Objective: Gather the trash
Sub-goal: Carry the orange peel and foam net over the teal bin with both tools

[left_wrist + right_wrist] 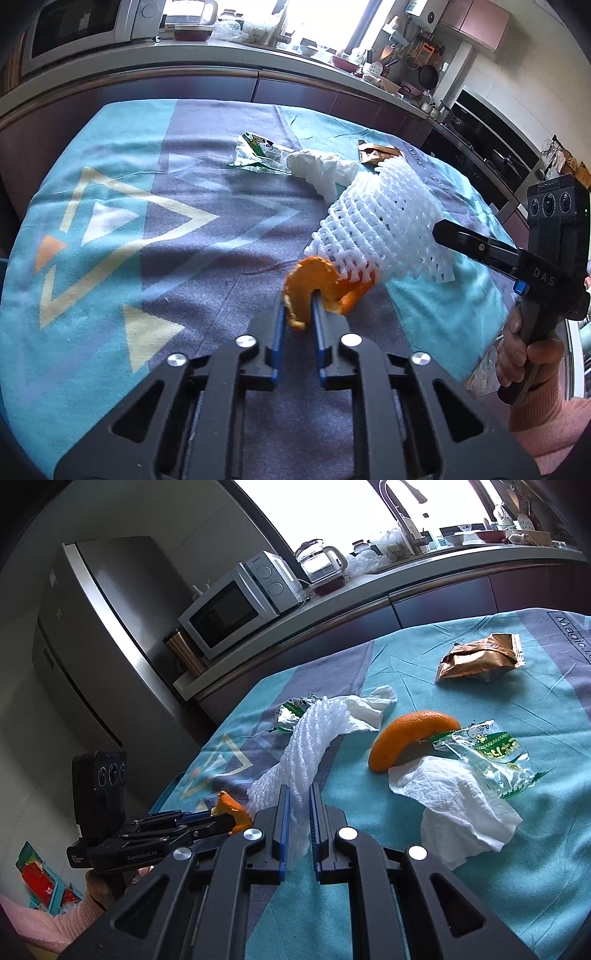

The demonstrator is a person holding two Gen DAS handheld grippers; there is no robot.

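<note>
While both hands work over a kitchen bench [480, 904] draped in a teal and grey cloth, the left gripper [298, 301] has its jaws nearly closed on a curl of orange peel [310, 284], the blue pads pressing it from either side with the peel standing up between them; the right gripper [296, 794] has its jaws likewise drawn almost together, pinching one end of a white foam fruit net [306, 746], which stretches away from the pads across the cloth; seen from the left wrist, the net hangs from the right jaws and touches the peel. More litter lies on the cloth: a larger piece of orange peel [413, 738], a crumpled white tissue [458, 805] just beside it, a clear green-printed wrapper [487, 757] touching both, a gold foil wrapper [480, 657] well apart toward the far edge, and another tissue [369, 712] with a green wrapper [258, 151] behind the net; a microwave [240, 605] and kettle [321, 563] stand on the counter beyond.
</note>
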